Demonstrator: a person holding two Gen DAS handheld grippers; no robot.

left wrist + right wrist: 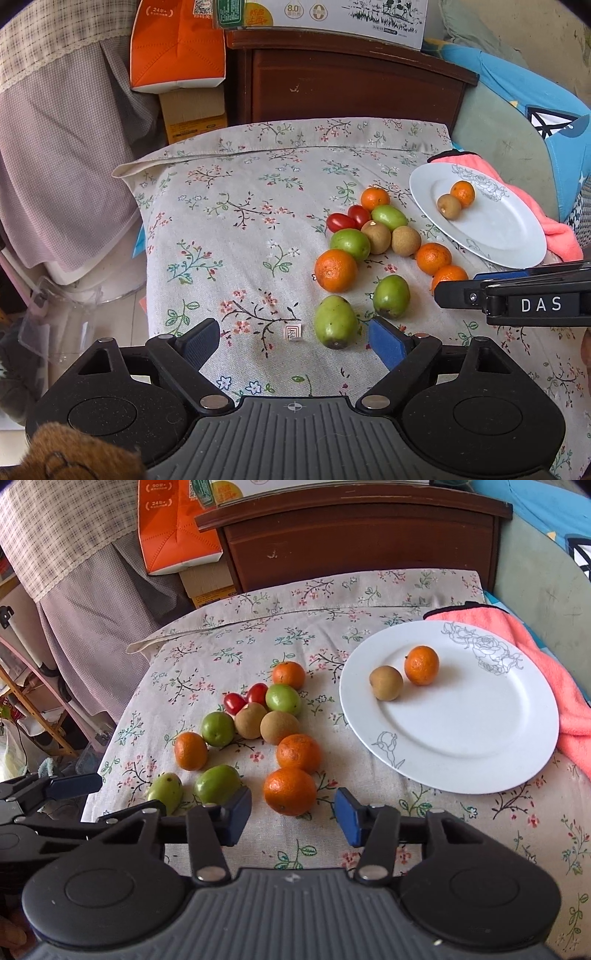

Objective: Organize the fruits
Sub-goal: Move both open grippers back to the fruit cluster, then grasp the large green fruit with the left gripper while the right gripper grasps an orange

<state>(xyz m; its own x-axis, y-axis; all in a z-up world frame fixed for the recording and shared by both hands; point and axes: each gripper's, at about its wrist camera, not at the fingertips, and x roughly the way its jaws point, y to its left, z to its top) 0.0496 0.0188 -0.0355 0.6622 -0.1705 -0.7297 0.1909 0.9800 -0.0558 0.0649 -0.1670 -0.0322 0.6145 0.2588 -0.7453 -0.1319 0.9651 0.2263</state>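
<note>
Since the right gripper (291, 814) has its fingers spread, touching nothing, either side of the nearest orange (290, 791), that light, firm, rollable fruit wants a gentle hold across its middle. The left gripper (295, 341) gapes empty near a green fruit (335, 322). Beyond the orange: yielding floral cloth (229, 653), plate (461, 746), wooden cabinet (362, 531).

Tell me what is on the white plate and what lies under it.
On the white plate sit one small orange and one brown longan, touching. Under it: the floral cloth and, at its far right edge, a pink towel. What lies beneath its middle is hidden.
</note>
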